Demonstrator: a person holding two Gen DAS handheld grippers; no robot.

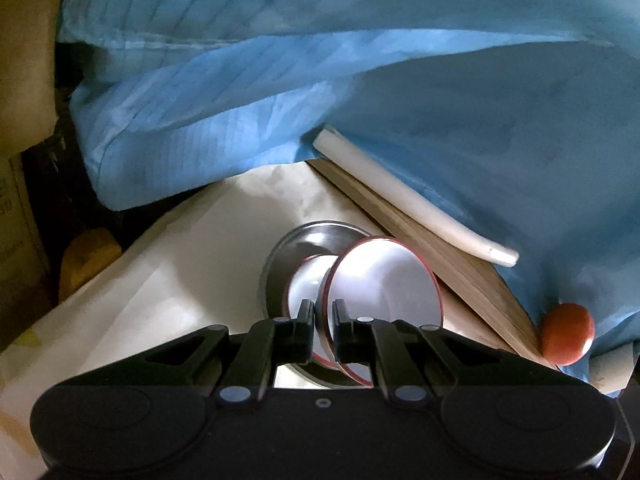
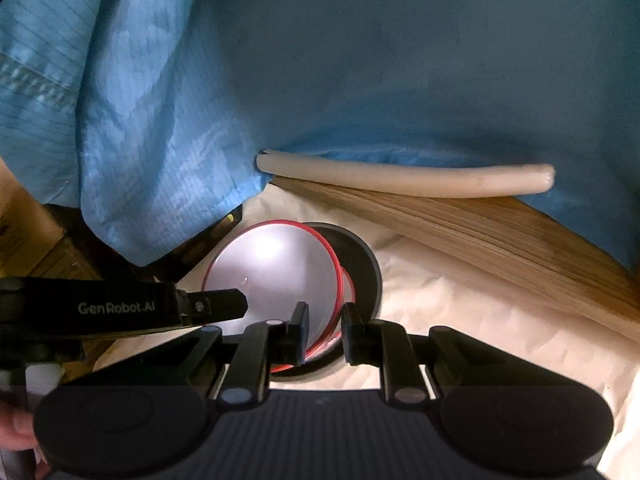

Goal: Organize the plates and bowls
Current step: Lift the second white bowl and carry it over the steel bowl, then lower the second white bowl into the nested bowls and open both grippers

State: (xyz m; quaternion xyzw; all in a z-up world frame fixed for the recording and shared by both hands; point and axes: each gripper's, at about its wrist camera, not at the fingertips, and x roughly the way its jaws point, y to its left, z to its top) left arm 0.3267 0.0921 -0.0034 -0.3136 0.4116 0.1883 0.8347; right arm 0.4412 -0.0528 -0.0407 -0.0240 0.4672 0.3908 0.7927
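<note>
Left wrist view showed the left gripper (image 1: 323,320) pinched on a red-rimmed white plate (image 1: 386,280), tilted above a steel bowl (image 1: 308,240) on the pale table (image 1: 180,264); the right gripper (image 2: 323,322) clasped the same stack's near rim — stacking seemed underway, not finished.

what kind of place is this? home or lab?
Probably a makeshift home or storeroom setup, not a clear kitchen: a table under crinkled white covering, a white red-rimmed plate held on edge over a metal bowl, cardboard boxes at the side, and blue cloth filling the background.
</note>
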